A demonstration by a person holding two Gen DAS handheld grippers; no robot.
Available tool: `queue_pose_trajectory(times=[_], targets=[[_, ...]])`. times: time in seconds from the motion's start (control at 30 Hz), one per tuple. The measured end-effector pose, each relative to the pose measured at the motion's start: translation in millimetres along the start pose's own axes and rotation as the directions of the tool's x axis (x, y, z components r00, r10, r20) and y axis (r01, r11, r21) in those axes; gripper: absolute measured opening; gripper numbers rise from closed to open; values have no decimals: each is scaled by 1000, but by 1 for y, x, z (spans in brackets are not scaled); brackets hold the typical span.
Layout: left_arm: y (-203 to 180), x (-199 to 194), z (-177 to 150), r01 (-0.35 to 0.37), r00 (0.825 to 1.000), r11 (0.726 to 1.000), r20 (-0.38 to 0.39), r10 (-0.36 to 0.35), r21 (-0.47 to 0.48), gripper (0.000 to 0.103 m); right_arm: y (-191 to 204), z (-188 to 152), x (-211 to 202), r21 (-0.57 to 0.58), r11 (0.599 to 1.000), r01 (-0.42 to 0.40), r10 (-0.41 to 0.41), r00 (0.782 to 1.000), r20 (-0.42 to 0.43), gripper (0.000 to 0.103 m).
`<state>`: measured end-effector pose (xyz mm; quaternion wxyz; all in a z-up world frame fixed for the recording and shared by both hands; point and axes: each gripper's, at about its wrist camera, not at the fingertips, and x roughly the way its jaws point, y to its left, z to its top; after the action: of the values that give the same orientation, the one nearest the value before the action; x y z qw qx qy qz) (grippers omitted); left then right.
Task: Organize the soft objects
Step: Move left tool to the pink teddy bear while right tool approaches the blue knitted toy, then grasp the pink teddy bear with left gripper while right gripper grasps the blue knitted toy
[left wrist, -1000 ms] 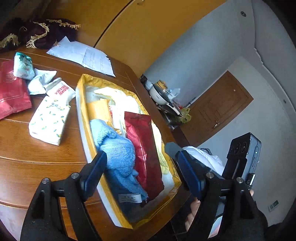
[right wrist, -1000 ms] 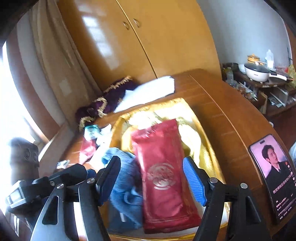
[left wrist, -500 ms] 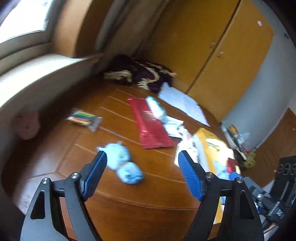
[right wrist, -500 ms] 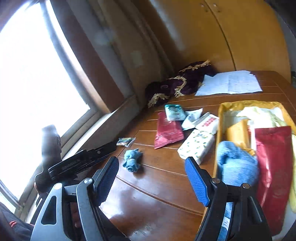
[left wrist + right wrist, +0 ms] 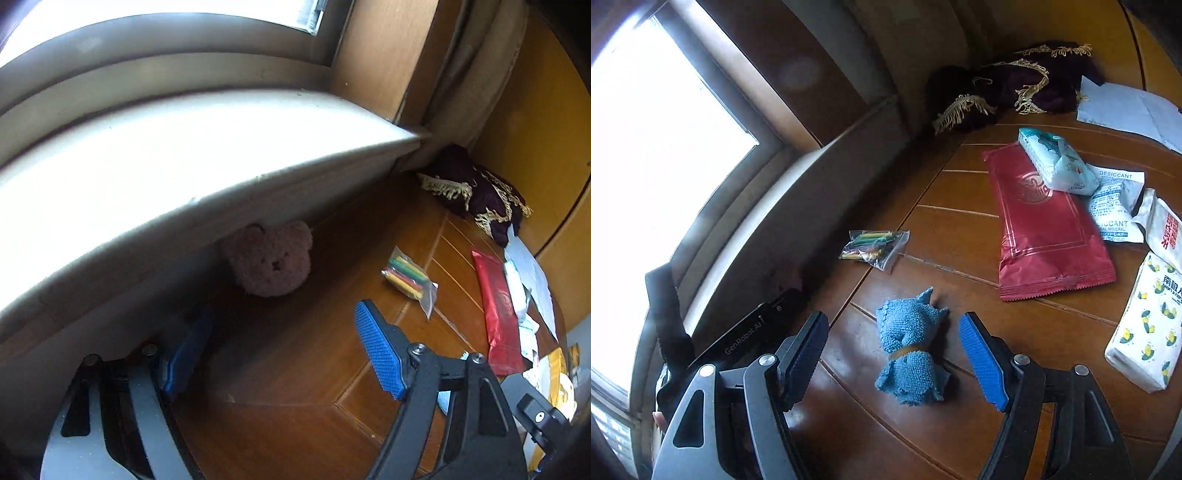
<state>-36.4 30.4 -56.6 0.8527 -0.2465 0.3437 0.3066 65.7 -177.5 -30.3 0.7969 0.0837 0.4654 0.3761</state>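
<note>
Many soft things wait on your tabletop [image 5: 923, 424], like the blue cloth toy [image 5: 910, 354] and pink bear [image 5: 269, 258], and both tongs, left tongs [image 5: 280, 354] and right tongs [image 5: 894, 358], are spread wide, holding nothing.

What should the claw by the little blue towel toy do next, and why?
Probably ease the right gripper down and close on the blue towel toy. The toy lies loose on the wooden table, right in the gap of the open jaws, and nothing is held yet. The left gripper, also open, points at a pink bear instead.
</note>
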Motion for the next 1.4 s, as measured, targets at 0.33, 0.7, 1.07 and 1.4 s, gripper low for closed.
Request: queue_pose_trajectory(times=[0.33, 0.7, 1.07, 1.4], targets=[[1, 20, 14, -92, 995, 995, -28, 91, -36, 70, -1, -4, 13, -28, 998, 54, -54, 999, 7, 68], [9, 19, 15, -78, 997, 997, -28, 77, -29, 37, 6, -10, 22, -83, 991, 105, -106, 994, -6, 55], [-15, -24, -21, 162, 986, 979, 15, -165, 122, 37, 4, -12, 22, -87, 990, 113, -114, 993, -7, 42], [-25, -26, -8, 217, 962, 964, 132, -238, 155, 37, 6, -14, 22, -104, 988, 114, -115, 993, -4, 44]])
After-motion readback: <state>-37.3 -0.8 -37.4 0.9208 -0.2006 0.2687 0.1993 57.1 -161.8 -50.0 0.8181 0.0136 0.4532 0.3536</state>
